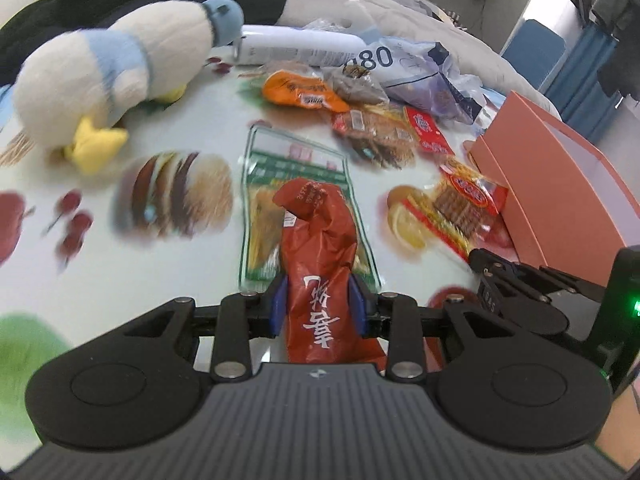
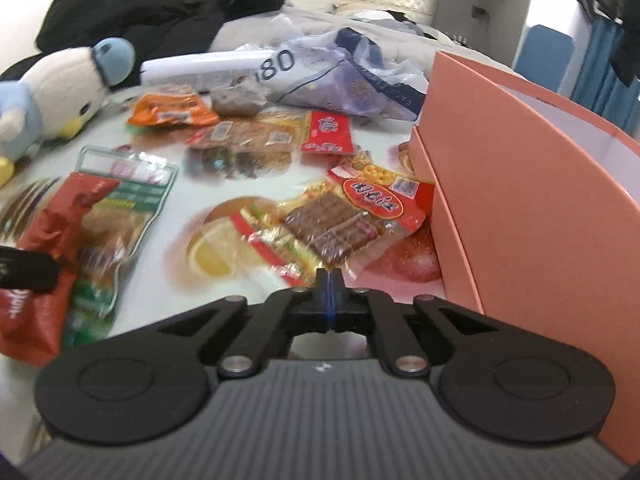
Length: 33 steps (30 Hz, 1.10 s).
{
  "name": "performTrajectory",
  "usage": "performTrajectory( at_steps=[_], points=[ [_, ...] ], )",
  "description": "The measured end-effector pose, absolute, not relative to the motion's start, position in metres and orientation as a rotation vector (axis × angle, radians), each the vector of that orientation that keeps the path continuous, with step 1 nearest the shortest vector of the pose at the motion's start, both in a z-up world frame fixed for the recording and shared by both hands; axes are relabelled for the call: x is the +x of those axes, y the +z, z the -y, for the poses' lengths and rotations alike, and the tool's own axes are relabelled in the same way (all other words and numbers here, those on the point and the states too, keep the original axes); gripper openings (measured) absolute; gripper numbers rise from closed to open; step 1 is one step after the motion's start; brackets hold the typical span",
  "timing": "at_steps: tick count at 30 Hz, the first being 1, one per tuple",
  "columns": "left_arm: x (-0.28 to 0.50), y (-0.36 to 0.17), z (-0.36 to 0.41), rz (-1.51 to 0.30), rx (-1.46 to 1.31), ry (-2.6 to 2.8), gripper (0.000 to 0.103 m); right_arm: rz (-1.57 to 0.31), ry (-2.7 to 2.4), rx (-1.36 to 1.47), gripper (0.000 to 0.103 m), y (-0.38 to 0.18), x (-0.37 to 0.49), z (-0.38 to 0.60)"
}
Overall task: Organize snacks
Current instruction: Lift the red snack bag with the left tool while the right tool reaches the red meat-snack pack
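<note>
My left gripper (image 1: 318, 300) is shut on a crumpled red snack bag (image 1: 320, 264) with white characters, held above a clear green-printed snack packet (image 1: 296, 168). The red bag also shows in the right wrist view (image 2: 44, 248) at the far left. My right gripper (image 2: 329, 280) is shut and empty, just short of a clear packet of brown strips with a red label (image 2: 344, 224). A pink open box (image 2: 532, 200) stands right of it, also in the left wrist view (image 1: 560, 184). More snacks lie behind: an orange packet (image 2: 168, 110), a brown biscuit packet (image 2: 244, 144), a small red packet (image 2: 328, 132).
A white and blue plush duck (image 1: 108, 76) lies at the back left. A white tube (image 1: 296, 50) and a crumpled plastic bag (image 2: 344, 76) lie behind the snacks. Black clothes (image 2: 160, 8) are piled further back. The tablecloth (image 1: 140, 280) is white with food prints.
</note>
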<state>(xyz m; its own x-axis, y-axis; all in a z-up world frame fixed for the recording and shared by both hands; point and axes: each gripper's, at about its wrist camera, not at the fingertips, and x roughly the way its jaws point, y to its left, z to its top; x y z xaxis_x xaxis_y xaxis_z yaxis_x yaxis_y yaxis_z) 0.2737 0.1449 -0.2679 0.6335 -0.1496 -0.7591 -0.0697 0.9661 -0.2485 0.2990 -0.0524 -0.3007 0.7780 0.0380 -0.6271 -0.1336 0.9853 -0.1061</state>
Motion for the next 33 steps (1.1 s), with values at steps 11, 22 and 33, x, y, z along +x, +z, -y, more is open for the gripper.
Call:
performTrajectory(
  at_steps=[11,22,33],
  points=[
    [0.239,-0.266,-0.147,-0.863,-0.311,0.003,0.037,-0.632,0.142,-0.049,0.007,-0.288,0.258,0.063],
    [0.219,-0.265,-0.163,-0.846,-0.355,0.027,0.037,-0.595,0.040,0.035,0.066,-0.279,0.301,0.044],
    [0.205,-0.275,-0.173,-0.863,-0.390,0.032,0.037,-0.730,-0.187,0.092,0.088,-0.300,0.364,0.030]
  ],
)
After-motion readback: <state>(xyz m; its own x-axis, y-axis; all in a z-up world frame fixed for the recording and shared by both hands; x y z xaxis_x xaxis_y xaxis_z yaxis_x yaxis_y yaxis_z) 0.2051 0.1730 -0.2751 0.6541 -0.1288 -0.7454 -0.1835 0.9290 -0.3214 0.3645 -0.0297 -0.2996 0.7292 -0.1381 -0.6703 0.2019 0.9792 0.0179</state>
